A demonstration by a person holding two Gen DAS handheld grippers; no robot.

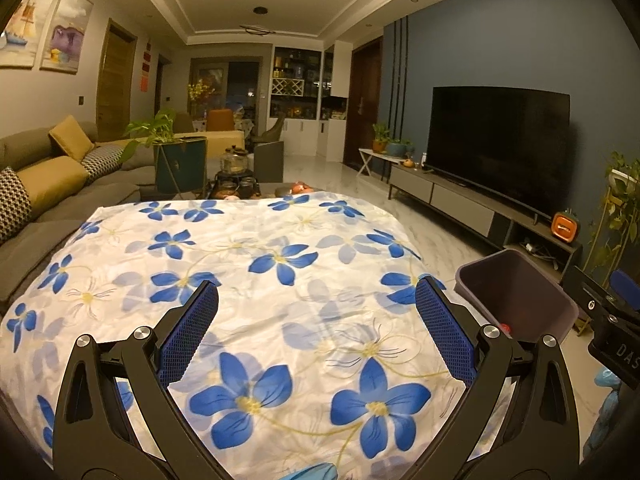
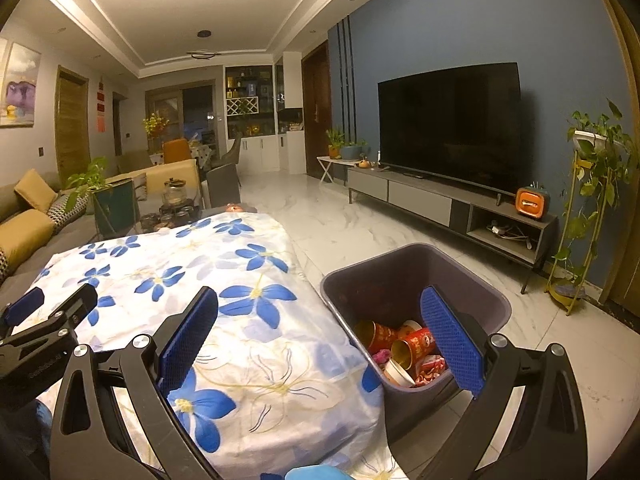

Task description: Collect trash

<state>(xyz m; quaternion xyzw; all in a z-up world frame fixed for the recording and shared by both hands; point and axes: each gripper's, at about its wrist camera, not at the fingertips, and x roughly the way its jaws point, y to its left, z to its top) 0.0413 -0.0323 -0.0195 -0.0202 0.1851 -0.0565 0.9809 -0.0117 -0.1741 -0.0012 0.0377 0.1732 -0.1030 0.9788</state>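
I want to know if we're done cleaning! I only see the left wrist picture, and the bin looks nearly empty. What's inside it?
Observer: The right wrist view looks into the bin: red paper cups and crumpled wrappers lie at the bottom.
Operator: Is the right gripper holding anything?
Observer: No. The right gripper is open and empty, one finger over the flowered cloth, the other over the bin.
Operator: Any trash beside the bin?
Observer: None shows on the floor there.

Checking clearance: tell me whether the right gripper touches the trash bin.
Apart. In the left wrist view, the right gripper hangs beyond the trash bin, floor visible between.
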